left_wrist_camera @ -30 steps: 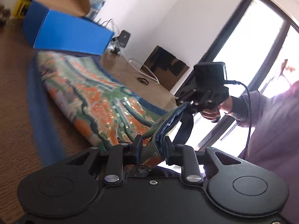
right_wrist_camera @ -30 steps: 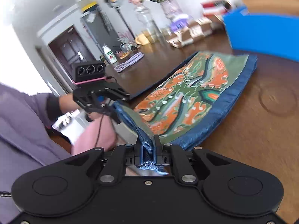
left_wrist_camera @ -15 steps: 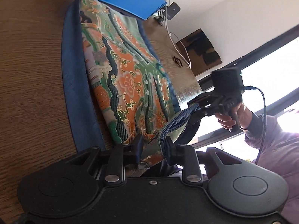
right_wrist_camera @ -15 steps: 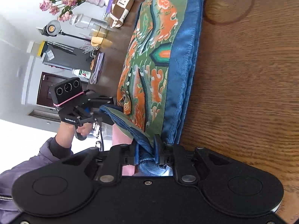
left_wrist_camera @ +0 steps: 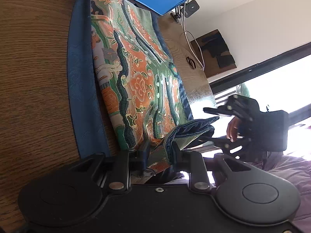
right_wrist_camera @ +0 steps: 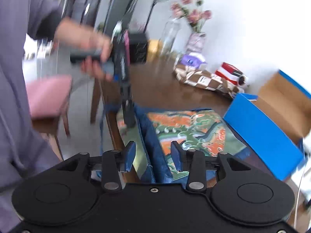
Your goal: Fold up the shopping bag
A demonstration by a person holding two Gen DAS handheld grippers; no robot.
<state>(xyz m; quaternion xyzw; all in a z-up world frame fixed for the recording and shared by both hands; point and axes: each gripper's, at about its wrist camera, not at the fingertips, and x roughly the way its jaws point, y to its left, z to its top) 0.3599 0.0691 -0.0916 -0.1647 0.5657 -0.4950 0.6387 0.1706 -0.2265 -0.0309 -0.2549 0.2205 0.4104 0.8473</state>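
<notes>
A shopping bag with an orange and green pattern and blue trim lies flat on the wooden table. My left gripper is shut on its near edge, which is lifted into a blue-lined fold. In the left wrist view my right gripper hovers just off that fold's far corner with its jaws apart. In the right wrist view the bag has its blue fold between the fingers of the right gripper; the jaws are opening and the pads do not press it. The blurred left gripper points down at the bag's edge.
An open blue cardboard box stands beside the bag's far end. A flower vase and a checked pouch sit at the table's back. A pink chair stands off the near table edge. A charger and cable lie beyond the box.
My right gripper has let go of the bag's lifted corner, rolled and drawn back from it. The left gripper rolled earlier and still grips the near edge.
</notes>
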